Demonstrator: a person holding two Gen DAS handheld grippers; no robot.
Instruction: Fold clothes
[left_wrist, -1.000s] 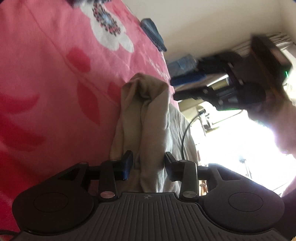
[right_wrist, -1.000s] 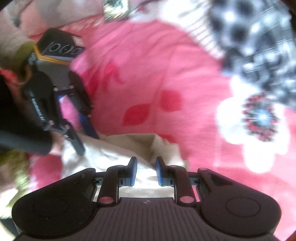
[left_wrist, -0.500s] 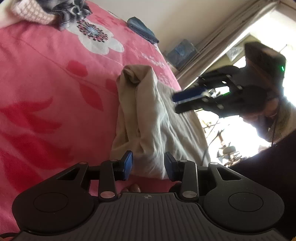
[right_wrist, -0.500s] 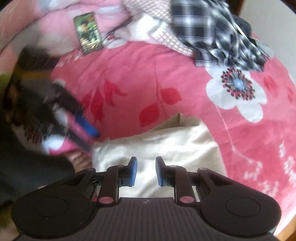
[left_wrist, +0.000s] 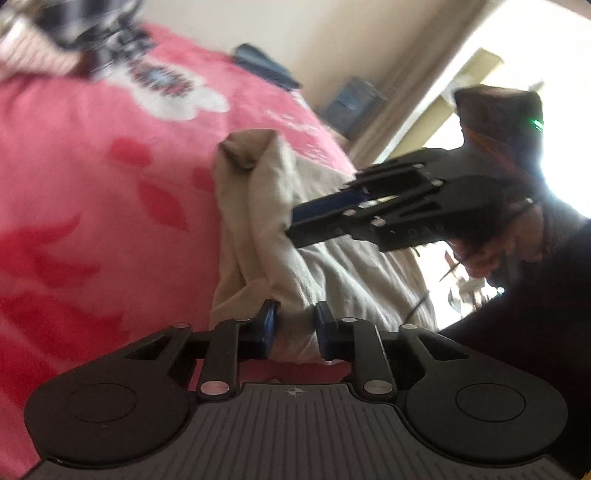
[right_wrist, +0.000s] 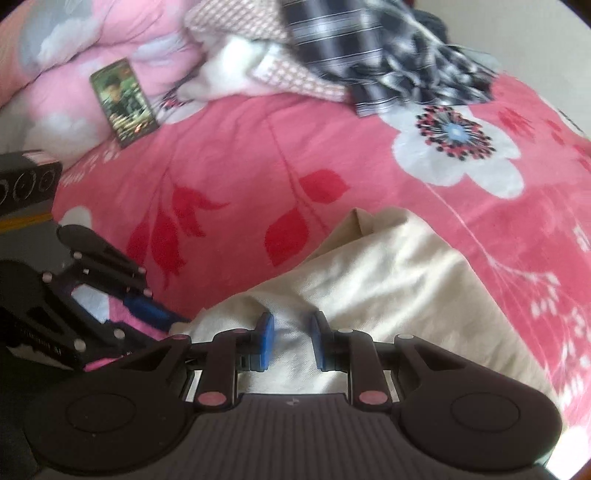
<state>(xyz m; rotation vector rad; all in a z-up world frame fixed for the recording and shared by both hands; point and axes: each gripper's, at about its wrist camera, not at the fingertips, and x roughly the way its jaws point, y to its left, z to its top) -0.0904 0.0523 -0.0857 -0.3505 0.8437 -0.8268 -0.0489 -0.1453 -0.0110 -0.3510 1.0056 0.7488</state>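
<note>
A beige garment (left_wrist: 332, 266) lies folded in a thick bundle on the pink flowered blanket (left_wrist: 92, 206). In the left wrist view my left gripper (left_wrist: 295, 326) has its jaws narrowed on the bundle's near edge, and cloth fills the gap. My right gripper (left_wrist: 291, 224) comes in from the right, its tips at the top fold. In the right wrist view the beige garment (right_wrist: 406, 280) spreads under my right gripper (right_wrist: 290, 334), whose jaws stand slightly apart over a ridge of cloth. The left gripper (right_wrist: 170, 330) touches the cloth's left corner.
A heap of plaid and checked clothes (right_wrist: 388, 55) lies at the far side of the blanket (right_wrist: 258, 158), with a picture card (right_wrist: 123, 101) to its left. A dark blue item (left_wrist: 266, 70) sits near the wall. A person's hand (left_wrist: 491, 254) holds the right gripper before a bright window.
My left gripper's jaws have narrowed onto the garment's near edge. The right gripper has come down onto the cloth, its jaw gap unchanged. Both views are a little blurred by motion.
</note>
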